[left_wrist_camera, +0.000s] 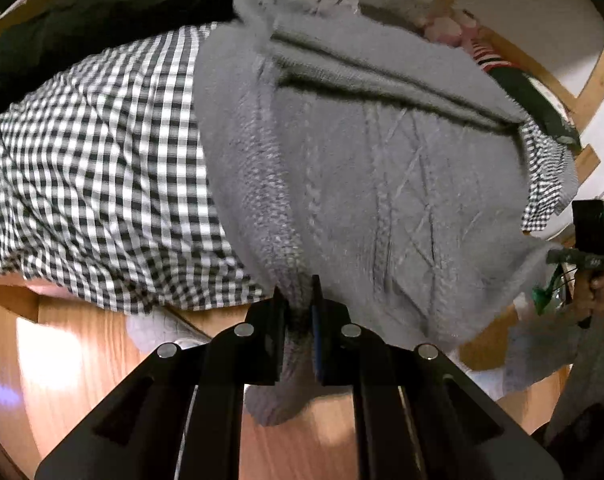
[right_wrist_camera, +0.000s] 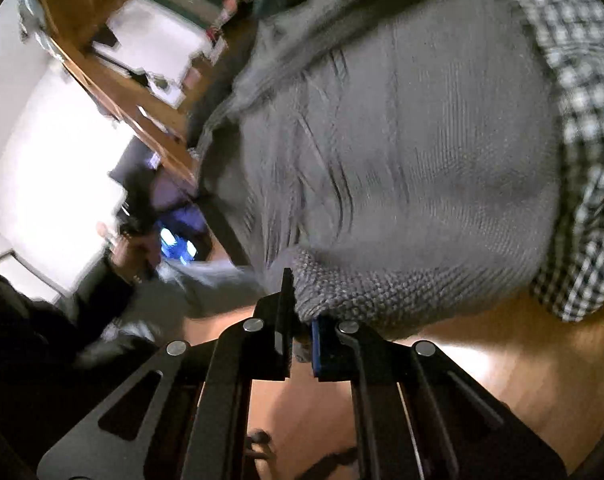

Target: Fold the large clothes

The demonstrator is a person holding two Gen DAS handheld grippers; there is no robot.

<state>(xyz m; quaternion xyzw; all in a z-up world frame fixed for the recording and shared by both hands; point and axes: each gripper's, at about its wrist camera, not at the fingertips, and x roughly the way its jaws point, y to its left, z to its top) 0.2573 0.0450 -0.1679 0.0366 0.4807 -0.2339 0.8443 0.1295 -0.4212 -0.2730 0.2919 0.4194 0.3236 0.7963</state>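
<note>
A grey cable-knit sweater point(left_wrist_camera: 362, 160) lies across a black-and-white checked cloth point(left_wrist_camera: 94, 160). My left gripper point(left_wrist_camera: 298, 292) is shut on its ribbed hem, with knit bunched between the pads and hanging below them. At the right edge of the left wrist view, a hand holds the right gripper point(left_wrist_camera: 590, 248) at another corner of the sweater. In the right wrist view, my right gripper point(right_wrist_camera: 302, 300) is shut on a ribbed corner of the sweater point(right_wrist_camera: 422, 160), lifted off the checked cloth point(right_wrist_camera: 582, 120). The hand with the left gripper point(right_wrist_camera: 138, 240) shows blurred at the left.
Wooden flooring point(left_wrist_camera: 82, 360) runs below the cloth's edge. A dark garment point(left_wrist_camera: 82, 20) lies at the far left, and a striped one point(left_wrist_camera: 490, 56) sits by a wooden frame point(left_wrist_camera: 582, 92) at the far right. A wooden shelf unit point(right_wrist_camera: 114, 92) stands beyond the sweater.
</note>
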